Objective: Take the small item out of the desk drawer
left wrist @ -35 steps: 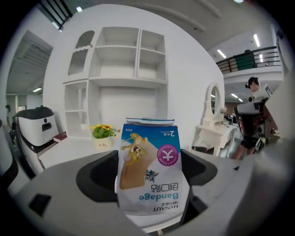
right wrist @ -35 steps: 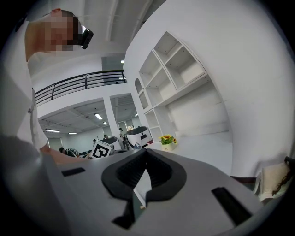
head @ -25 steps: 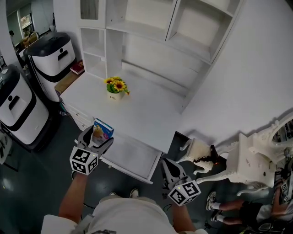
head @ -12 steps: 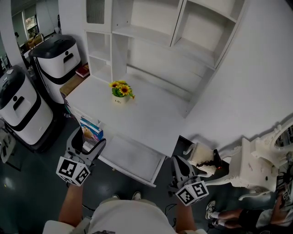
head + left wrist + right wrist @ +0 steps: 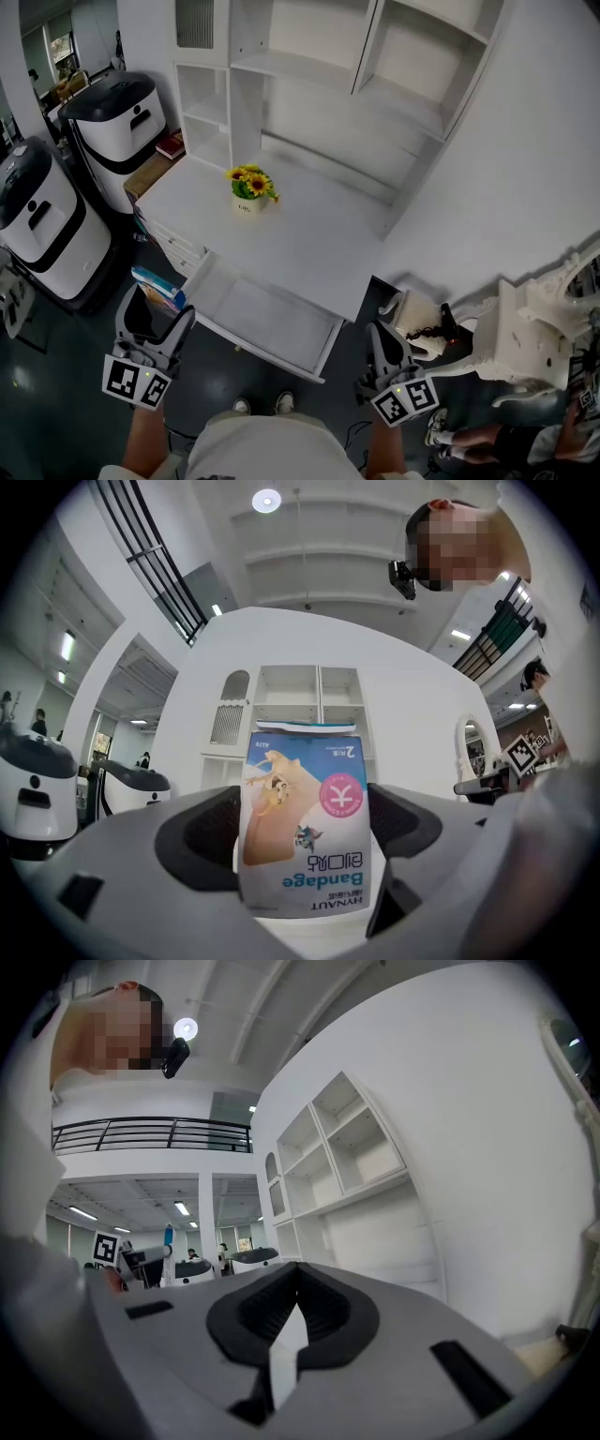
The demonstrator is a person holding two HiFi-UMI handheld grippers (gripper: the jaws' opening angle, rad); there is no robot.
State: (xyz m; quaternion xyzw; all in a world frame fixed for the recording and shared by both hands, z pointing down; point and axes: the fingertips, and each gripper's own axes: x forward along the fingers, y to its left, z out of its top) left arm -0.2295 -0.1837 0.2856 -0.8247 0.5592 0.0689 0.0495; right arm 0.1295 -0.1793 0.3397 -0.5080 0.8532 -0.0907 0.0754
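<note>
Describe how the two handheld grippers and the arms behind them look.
The left gripper and the right gripper each have a dark grey claw lined with black pads. White cubes with black square markers sit at their rear: left cube, right cube. No cables show. The arms are bare below the short sleeves of a pale top.

"HYNAUT Bandage" on the box [image 5: 305,822]

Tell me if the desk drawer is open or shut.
Open. The drawer juts out from under the desk's front edge, its white bottom exposed.
</note>
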